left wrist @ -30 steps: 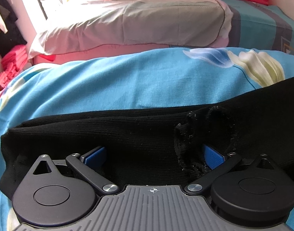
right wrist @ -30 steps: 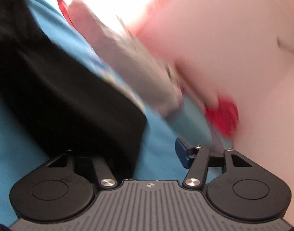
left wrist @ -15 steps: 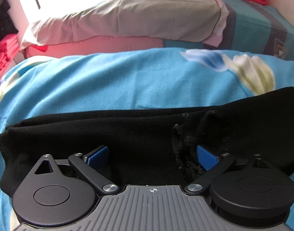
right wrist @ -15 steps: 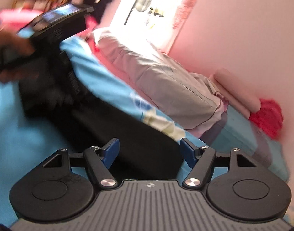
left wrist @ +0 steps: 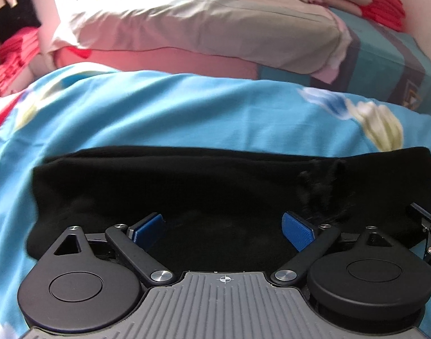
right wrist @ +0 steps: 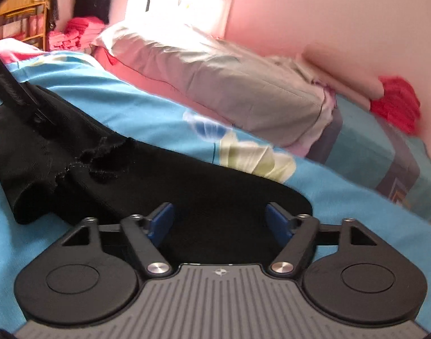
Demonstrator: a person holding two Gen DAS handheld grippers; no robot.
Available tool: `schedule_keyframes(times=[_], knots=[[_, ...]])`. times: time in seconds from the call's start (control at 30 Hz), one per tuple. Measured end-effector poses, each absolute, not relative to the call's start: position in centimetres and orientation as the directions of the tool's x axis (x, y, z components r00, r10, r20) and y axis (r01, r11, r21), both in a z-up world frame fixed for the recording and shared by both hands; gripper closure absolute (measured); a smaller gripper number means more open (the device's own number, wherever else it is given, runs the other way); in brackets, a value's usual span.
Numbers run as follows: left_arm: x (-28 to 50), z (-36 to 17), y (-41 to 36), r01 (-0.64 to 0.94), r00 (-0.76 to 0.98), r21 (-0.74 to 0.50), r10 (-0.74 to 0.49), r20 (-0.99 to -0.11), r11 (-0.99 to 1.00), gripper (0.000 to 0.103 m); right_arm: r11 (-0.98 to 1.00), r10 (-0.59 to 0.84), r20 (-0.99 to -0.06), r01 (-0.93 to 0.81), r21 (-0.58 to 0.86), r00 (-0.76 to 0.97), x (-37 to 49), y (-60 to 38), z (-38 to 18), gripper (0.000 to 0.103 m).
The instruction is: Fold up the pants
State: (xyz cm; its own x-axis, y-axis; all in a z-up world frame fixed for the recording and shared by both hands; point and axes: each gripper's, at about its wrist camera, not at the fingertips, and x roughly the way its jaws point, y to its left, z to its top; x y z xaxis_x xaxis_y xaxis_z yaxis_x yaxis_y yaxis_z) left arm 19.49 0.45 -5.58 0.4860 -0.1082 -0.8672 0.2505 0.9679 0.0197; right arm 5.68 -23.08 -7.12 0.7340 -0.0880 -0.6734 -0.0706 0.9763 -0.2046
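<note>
So, left wrist view first: the left claw [left wrist: 222, 227] is spread wide with nothing pinched, its blue pads [left wrist: 147, 226] sitting apart over the pants [left wrist: 187, 186]. The pants lie as a long black band across the bed [left wrist: 173, 113], running from about 9 o'clock to 3 o'clock just ahead of the claw. Looks like they're already folded lengthwise, legs stacked, since the band is narrow with a doubled edge at the far side. A bit of rough seam [left wrist: 322, 186] sits at roughly 2 o'clock from the claw. At 3 o'clock, by the frame edge, a bit of the right claw [left wrist: 426, 226] pokes in, so both hands are working the same strip. A pillow [left wrist: 201, 28] is up at 12 o'clock, well apart from the pants.

Right wrist view: the right claw [right wrist: 218, 223] has its jaws opening, with black cloth under the gap but the pads aren't pressing on it, so no grip. It's at the rounded end of the pants [right wrist: 215, 192], which trail off toward 10 o'clock where the left claw [right wrist: 9, 90] hangs over them. My guess is each hand sits near an end so one end can be carried over onto the other. Flat and square like that, the next fold should come out even.
</note>
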Motion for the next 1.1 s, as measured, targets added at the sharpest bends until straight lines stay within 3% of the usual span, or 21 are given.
schedule_keyframes(times=[0.07, 0.2, 0.5, 0.63, 0.83, 0.93, 1.0, 1.03, 1.07, 1.1], knots=[[19.1, -5.4, 1.8, 0.227, 0.493, 0.048, -0.072, -0.867, 0.973, 0.000, 0.961, -0.121, -0.724, -0.103, -0.258, 0.679, 7.2, -22.3, -8.3, 0.026], [18.0, -4.8, 5.9, 0.147, 0.513, 0.096, 0.007, -0.859, 0.985, 0.000, 0.949, -0.153, -0.647, -0.072, -0.308, 0.747, 7.5, -19.6, -6.3, 0.027], [12.6, -5.5, 19.5, -0.210, 0.464, 0.112, 0.200, -0.863, 0.971, 0.000, 0.880, 0.166, -0.599, -0.392, -0.269, 0.783, 7.6, -3.4, -5.3, 0.022], [9.4, -5.7, 24.5, -0.322, 0.437, 0.125, 0.265, -0.860, 0.938, 0.000, 0.802, 0.227, -0.608, -0.500, -0.327, 0.761, 8.8, 4.5, -6.7, 0.021], [5.3, -6.1, 29.1, -0.423, 0.414, 0.105, 0.295, -0.861, 0.900, 0.000, 0.724, 0.171, -0.632, -0.532, -0.439, 0.756, 12.1, 13.6, -10.3, 0.021], [4.3, -6.0, 29.6, -0.430, 0.414, 0.090, 0.285, -0.864, 0.898, 0.000, 0.716, 0.155, -0.592, -0.503, -0.484, 0.791, 13.6, 15.4, -11.8, 0.012], [4.0, -5.9, 29.4, -0.423, 0.426, 0.078, 0.274, -0.862, 0.903, 0.000, 0.731, 0.166, -0.601, -0.507, -0.457, 0.782, 14.9, 15.7, -11.7, 0.025], [4.0, -5.8, 29.2, -0.417, 0.434, 0.073, 0.269, -0.860, 0.906, 0.000, 0.749, 0.196, -0.635, -0.532, -0.395, 0.748, 15.7, 15.4, -11.5, 0.054], [4.0, -5.7, 28.8, -0.408, 0.440, 0.070, 0.263, -0.859, 0.910, 0.000, 0.769, 0.238, -0.678, -0.561, -0.307, 0.696, 16.6, 15.0, -11.1, 0.067], [4.2, -5.6, 28.3, -0.397, 0.447, 0.067, 0.256, -0.857, 0.915, 0.000, 0.786, 0.260, -0.699, -0.567, -0.246, 0.666, 17.2, 14.6, -10.6, 0.073]])
